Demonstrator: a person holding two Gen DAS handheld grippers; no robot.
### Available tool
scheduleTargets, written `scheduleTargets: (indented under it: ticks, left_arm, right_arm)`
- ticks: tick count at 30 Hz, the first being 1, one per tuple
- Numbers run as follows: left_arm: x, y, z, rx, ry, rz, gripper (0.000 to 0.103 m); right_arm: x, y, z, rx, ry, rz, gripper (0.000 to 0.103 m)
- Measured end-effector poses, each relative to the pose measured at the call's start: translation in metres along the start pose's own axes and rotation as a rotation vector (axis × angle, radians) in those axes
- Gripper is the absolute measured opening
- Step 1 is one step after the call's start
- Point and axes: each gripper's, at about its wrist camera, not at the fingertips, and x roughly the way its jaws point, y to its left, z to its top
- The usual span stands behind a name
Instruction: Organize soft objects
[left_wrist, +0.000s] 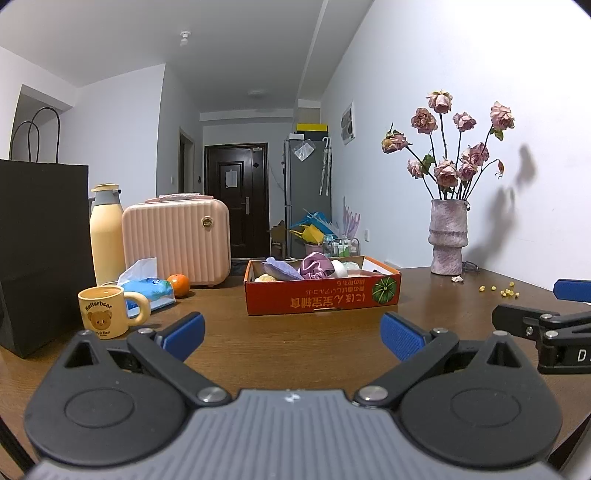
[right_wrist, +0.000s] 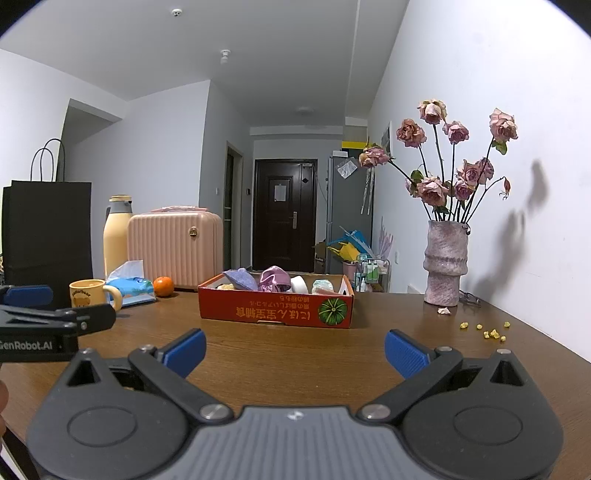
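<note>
Left gripper (left_wrist: 291, 334): jaws spread wide, nothing between them, hovering over bare table (left_wrist: 295, 354) short of the box (left_wrist: 321, 295).
Right gripper (right_wrist: 295, 350): likewise spread wide and empty, level with the left one, pointing at the box.
Soft things: a purple cloth (right_wrist: 240, 278), a pink satin scrunchie (right_wrist: 273, 278), a white roll (right_wrist: 299, 284) and a pale bundle (right_wrist: 323, 286) all lie inside the box, packed side by side.
Done: judging by this, the soft items seem gathered; none shows loose on the table.
Left: perhaps tidying within the box. The tissue pack (left_wrist: 147, 290) by the mug (left_wrist: 103, 312) may or may not count.
Stray: yellow crumbs (right_wrist: 487, 332) near the vase (right_wrist: 445, 262), well apart from the box.
</note>
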Motion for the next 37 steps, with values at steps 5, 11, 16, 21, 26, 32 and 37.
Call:
scheduleTargets:
  ticks: [5, 11, 16, 21, 26, 32, 37]
  left_arm:
    - [-0.0002, 0.0, -0.0002, 0.0, 0.0, 0.001, 0.103]
    - [0.0, 0.0, -0.0005, 0.0, 0.0, 0.0, 0.103]
    - [0.0, -0.0002, -0.0006, 0.001, -0.001, 0.0, 0.103]
    - [0.0001, 0.0004, -0.0007, -0.001, 0.0, -0.002, 0.103]
    - [0.0, 0.0003, -0.0008, 0.0, 0.0, -0.003, 0.103]
    - [0.0003, 0.0012, -0.0018, 0.001, -0.003, -0.006, 0.103]
    - [0.0006, 0.0024, -0.0033, -0.003, -0.002, -0.013, 0.103]
  right_arm:
    - [0.0002, -0.0002, 0.0, 0.0, 0.0, 0.0, 0.103]
    - [0.0002, 0.0001, 0.0002, -0.001, 0.001, 0.0, 0.103]
    - [0.0002, 0.0001, 0.0001, 0.0, 0.001, -0.001, 0.103]
    - [0.0001, 0.0005, 0.0002, 0.0, 0.003, 0.0, 0.103]
    - [0.0004, 0.0005, 0.0004, -0.001, 0.003, 0.0, 0.103]
    - [0.0005, 0.0005, 0.0005, -0.001, 0.004, 0.0, 0.103]
    - [0.0011, 0.0012, -0.0006, -0.004, 0.009, 0.004, 0.103]
